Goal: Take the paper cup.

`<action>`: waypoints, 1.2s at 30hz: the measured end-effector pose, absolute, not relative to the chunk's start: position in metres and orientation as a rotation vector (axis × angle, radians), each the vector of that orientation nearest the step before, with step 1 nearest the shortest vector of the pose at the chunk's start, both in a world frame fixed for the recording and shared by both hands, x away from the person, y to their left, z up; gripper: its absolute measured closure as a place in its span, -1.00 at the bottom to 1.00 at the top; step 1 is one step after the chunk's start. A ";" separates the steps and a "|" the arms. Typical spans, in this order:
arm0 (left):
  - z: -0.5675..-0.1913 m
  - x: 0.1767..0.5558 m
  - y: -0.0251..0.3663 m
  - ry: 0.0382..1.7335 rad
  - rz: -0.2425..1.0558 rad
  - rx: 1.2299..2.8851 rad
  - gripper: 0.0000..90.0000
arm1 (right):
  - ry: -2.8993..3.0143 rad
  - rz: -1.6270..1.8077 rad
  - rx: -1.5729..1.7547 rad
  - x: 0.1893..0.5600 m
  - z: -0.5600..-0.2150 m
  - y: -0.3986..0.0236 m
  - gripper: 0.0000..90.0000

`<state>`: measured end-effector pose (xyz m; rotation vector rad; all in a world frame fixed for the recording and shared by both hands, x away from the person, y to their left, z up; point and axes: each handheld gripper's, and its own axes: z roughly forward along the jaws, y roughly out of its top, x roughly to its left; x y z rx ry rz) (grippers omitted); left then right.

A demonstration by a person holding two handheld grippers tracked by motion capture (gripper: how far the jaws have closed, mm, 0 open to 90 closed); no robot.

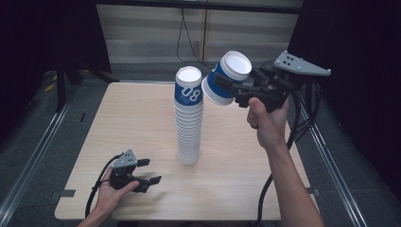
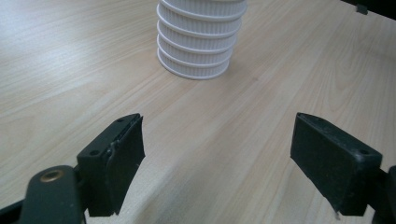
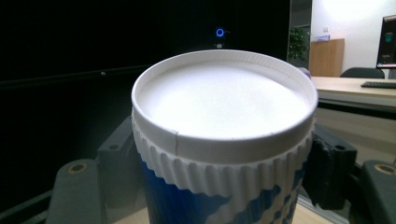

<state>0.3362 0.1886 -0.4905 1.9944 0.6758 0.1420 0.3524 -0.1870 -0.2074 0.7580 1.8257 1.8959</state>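
Note:
A tall stack of upturned white paper cups (image 1: 188,118) stands near the middle of the wooden table (image 1: 132,123), its top cup blue with "08" printed on it. Up in the air just right of the stack's top, my right gripper (image 1: 226,85) is shut on a single blue-and-white cup (image 1: 228,78), bottom up and tilted. That cup (image 3: 219,140) sits between both jaws in the right gripper view. My left gripper (image 1: 150,171) rests open near the table's front left, jaws empty and aimed at the stack's base (image 2: 196,42).
Metal rails (image 1: 42,142) run along both sides of the table. Dark curtains hang left and right. A cable (image 1: 182,33) drops down the back wall behind the stack. Bare wood lies between the left gripper and the stack.

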 end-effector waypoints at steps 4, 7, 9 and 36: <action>-0.490 0.336 0.187 0.677 0.138 1.995 -0.61 | 1.828 1.885 0.789 0.349 -0.221 -0.199 -0.40; -0.489 0.337 0.187 0.675 0.138 1.994 -0.62 | 1.830 1.885 0.819 0.349 -0.232 -0.208 -0.40; -0.488 0.338 0.186 0.669 0.134 1.973 -0.65 | 1.839 1.880 0.835 0.349 -0.240 -0.210 -0.40; -0.479 0.339 0.189 0.648 0.149 1.913 -0.65 | 2.112 1.744 0.971 0.352 -0.353 -0.184 -0.40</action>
